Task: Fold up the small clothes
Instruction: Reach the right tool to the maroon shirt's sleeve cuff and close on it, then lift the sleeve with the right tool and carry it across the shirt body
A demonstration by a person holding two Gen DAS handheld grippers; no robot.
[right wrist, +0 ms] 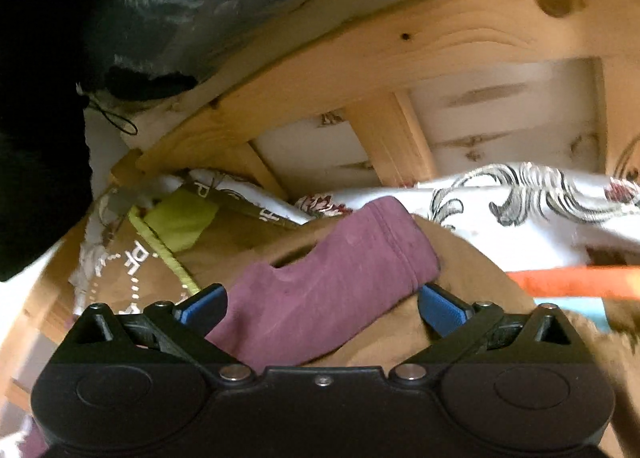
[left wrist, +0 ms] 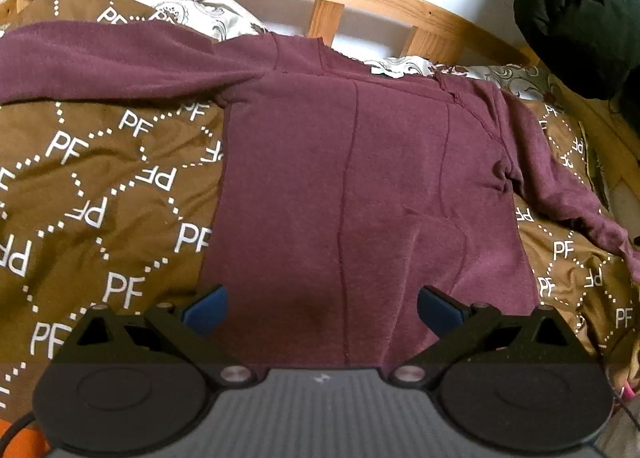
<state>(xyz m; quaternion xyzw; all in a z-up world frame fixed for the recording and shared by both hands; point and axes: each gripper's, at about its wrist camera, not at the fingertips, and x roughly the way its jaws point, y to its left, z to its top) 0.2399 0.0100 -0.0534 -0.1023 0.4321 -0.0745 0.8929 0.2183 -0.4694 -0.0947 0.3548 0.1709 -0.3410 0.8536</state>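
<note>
Sweater: maroon sweater [left wrist: 360, 177] lies spread flat on the bed, body towards the left wrist camera, both sleeves out to the sides; no fold made yet, by the look of it.
Left gripper: left gripper [left wrist: 322, 308] hangs over the hem, jaws wide apart, gripping nothing; whether the blue pads [left wrist: 206, 312] touch the cloth I cannot tell.
Right gripper: right gripper [right wrist: 322, 308] has its jaws wide apart on either side of the sleeve cuff [right wrist: 340, 282], not closed on it.
Risk, pinch: closing on the cuff could catch the brown bedspread [right wrist: 460, 322] bunched just beneath, dragging cover and sleeve together.
Risk, slip: a shallow grip on the soft knit may let the sleeve slide out when lifted.
Risk, skew: creases running down the body could fold in crooked if the hem is pulled unevenly.
Risk, view: the right wrist picture is blurred and tilted, so aim at the cuff is uncertain.
Surface: brown cover printed PF [left wrist: 100, 197], rumpled and soft, over a white floral sheet [right wrist: 520, 197].
Room: wooden slatted bed frame [left wrist: 328, 17] behind; a dark bundle [left wrist: 580, 17] at the far right corner.
</note>
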